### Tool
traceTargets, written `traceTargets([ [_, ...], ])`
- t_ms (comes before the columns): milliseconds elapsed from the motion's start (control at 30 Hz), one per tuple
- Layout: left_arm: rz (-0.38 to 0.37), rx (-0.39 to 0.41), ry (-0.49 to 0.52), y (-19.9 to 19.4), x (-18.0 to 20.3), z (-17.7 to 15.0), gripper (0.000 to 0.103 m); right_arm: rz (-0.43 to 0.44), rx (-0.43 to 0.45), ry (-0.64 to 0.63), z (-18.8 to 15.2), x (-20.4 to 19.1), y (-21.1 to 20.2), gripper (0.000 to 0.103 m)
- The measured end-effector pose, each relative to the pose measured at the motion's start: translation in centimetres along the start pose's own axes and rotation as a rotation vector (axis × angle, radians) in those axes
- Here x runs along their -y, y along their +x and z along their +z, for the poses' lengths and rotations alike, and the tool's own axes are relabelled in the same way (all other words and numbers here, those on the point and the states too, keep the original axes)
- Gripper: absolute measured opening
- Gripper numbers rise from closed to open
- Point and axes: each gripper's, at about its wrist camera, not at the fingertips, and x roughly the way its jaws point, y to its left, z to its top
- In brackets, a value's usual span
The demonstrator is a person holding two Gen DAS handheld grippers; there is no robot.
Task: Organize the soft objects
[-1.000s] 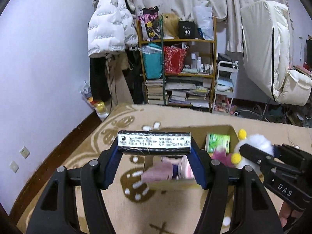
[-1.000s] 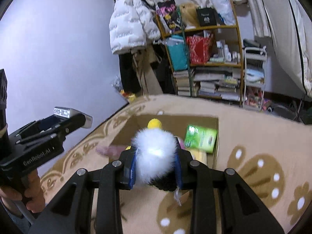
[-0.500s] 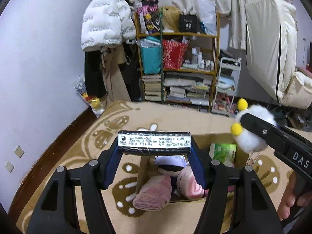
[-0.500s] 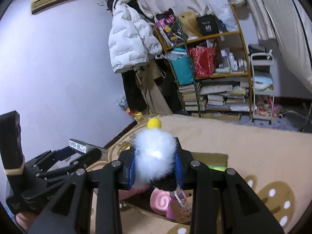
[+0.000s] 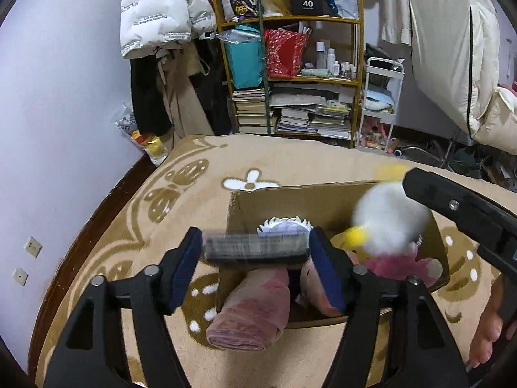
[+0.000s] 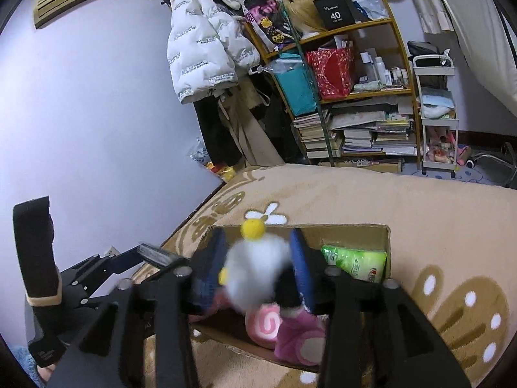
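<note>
A cardboard box (image 5: 310, 199) (image 6: 384, 236) sits on the beige rug. It holds a pink rolled towel (image 5: 252, 313), a pink swirl plush (image 6: 263, 321), a pink plush (image 6: 299, 339), a white spiky-haired doll (image 5: 284, 224) and a green packet (image 6: 357, 263). My left gripper (image 5: 257, 252) is shut on a flat black labelled pack (image 5: 255, 249) above the box's near edge. My right gripper (image 6: 258, 265) is shut on a white fluffy plush (image 6: 255, 268) with yellow pompoms, over the box; it shows blurred in the left wrist view (image 5: 387, 221).
A wooden shelf (image 5: 290, 74) (image 6: 349, 90) with books and bags stands behind the rug. A white jacket (image 5: 161, 9) hangs at the wall. A white trolley (image 5: 381, 103) stands right of the shelf. The wall is close on the left.
Both grippers have moved down toward the box. The white plush has dropped from above the box's far side to just over its contents. Both held things are motion-blurred.
</note>
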Motion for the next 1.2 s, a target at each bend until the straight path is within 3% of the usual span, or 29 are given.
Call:
traceTargets([
  [100,0.011,0.017,-0.001,-0.7,-0.2,-0.1,0.082,-0.015,0.005,-0.009,-0.5,-0.2,-1.0,0.066],
  [167,0.019,0.024,-0.002,-1.2,-0.3,-0.2,0.085,-0.031,0.008,-0.016,-0.8,-0.4,-1.8,0.075],
  [233,0.028,0.036,-0.01,-1.9,-0.5,-0.3,0.095,-0.043,0.008,-0.013,-1.1,-0.5,-2.6,0.09],
  [367,0.036,0.072,-0.018,-3.8,-0.8,-0.7,0.1,-0.076,0.01,-0.025,-1.4,-1.1,-4.2,0.103],
  [700,0.117,0.131,0.009,-9.7,-1.5,-2.5,0.1,-0.122,0.06,-0.076,-2.0,-3.2,-9.1,0.103],
  [1200,0.085,0.216,-0.004,-17.3,-1.3,-7.3,0.1,-0.156,0.137,-0.124,-5.3,-4.7,-15.4,0.103],
])
